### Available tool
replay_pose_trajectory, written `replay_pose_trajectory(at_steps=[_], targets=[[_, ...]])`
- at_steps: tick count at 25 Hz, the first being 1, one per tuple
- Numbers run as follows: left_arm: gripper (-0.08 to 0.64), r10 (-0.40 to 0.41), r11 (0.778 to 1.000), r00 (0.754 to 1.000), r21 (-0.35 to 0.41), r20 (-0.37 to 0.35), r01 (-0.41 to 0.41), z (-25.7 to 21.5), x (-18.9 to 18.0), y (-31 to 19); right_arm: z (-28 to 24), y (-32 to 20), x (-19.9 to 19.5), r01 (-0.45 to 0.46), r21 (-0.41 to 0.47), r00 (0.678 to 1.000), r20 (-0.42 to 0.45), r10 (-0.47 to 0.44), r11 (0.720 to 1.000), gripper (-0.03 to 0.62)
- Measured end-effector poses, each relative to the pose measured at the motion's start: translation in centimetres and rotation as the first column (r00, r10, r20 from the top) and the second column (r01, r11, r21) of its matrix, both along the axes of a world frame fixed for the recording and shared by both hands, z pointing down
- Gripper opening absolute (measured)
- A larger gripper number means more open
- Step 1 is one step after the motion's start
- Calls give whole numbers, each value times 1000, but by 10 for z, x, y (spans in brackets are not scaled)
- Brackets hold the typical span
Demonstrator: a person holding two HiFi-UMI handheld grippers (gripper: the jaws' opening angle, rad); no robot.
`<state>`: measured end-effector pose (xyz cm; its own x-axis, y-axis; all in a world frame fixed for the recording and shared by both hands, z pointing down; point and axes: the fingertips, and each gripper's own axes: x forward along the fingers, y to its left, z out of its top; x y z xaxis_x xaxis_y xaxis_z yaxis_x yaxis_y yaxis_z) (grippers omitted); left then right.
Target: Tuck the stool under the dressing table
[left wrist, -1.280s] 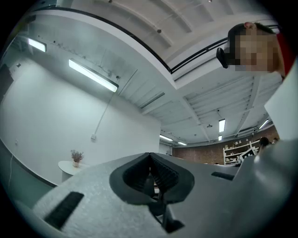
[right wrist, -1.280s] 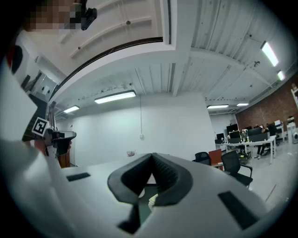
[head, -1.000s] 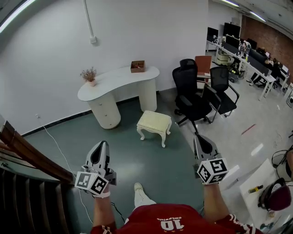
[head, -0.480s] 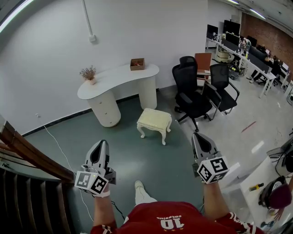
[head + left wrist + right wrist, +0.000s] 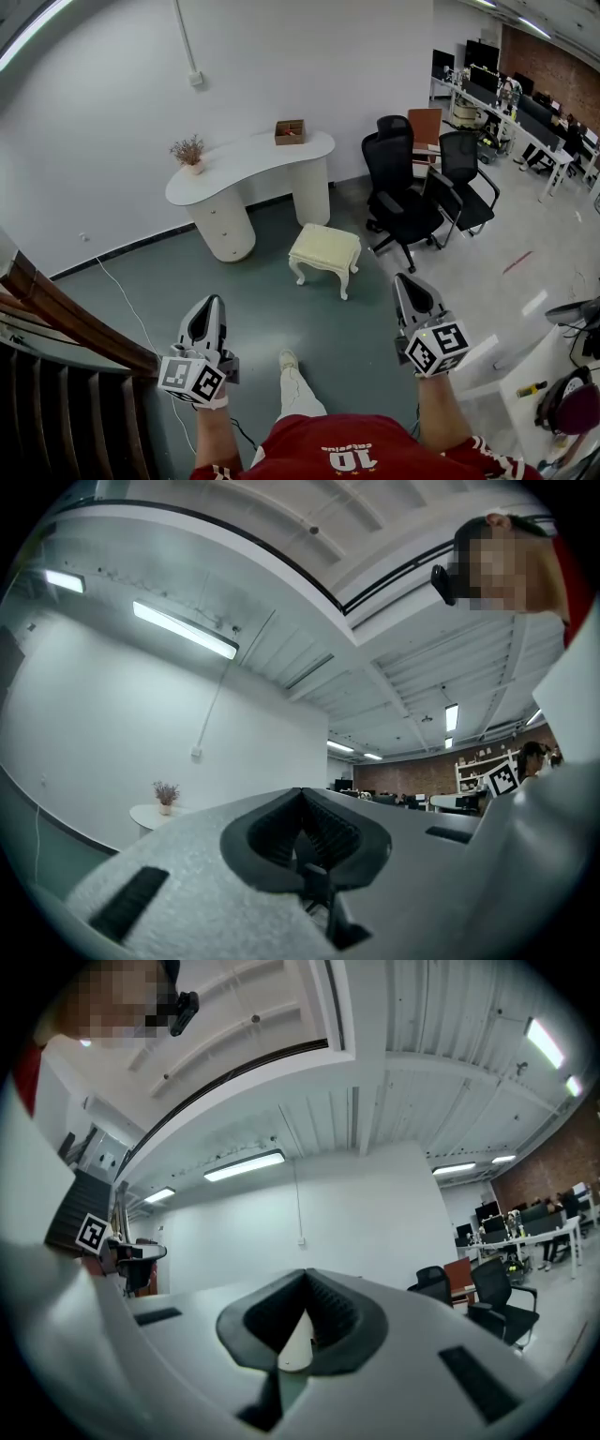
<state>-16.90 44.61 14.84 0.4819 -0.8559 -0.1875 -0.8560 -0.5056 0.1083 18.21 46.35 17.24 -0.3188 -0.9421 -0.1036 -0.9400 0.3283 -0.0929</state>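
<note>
A cream cushioned stool (image 5: 324,254) with curved white legs stands on the grey-green floor, a little in front of the white curved dressing table (image 5: 246,167) against the wall. My left gripper (image 5: 206,312) is held low at the near left, shut and empty, well short of the stool. At the near right my right gripper (image 5: 409,287) is also shut with nothing in it. Both point toward the table. In the left gripper view the jaws (image 5: 302,796) meet at their tips; in the right gripper view the jaws (image 5: 306,1276) meet too.
On the table stand a dried-flower vase (image 5: 192,153) and a small wooden box (image 5: 290,131). Black office chairs (image 5: 407,202) crowd the floor just right of the stool. A dark wooden stair rail (image 5: 66,319) runs along the left. A white cable (image 5: 117,295) trails across the floor.
The whole view has shifted: the stool and table sit slightly further right and lower in the head view. Both grippers stay shut, and the left one sits a little lower in that view.
</note>
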Motion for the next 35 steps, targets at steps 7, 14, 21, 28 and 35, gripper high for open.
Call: replay_pose_trajectory(at_steps=[7,14,21,28,35], targets=[[3,23,999,1000,-42,0,-23,33,-12,-79,23,-67,-15,3,-89,1000,-4,-3,996,5],[3,53,997,999,-52,-10,-53,59,-27,-220,31,-188,-35,-56,-105,998,-14,55,993,4],[3,161,987,986,4,43,-162,23,-46,-357,-15,-324,-88,-78,-47,996,-41,76,996,4],[3,276,961,961,19,2,-276,20,-53,-436,-1,-394,-155,-25,-86,996,-86,17,996,5],[425,406,914,913,14,30,-406,30,-41,-473,-4,-432,-185,65,-85,994,-84,-72,994,383]])
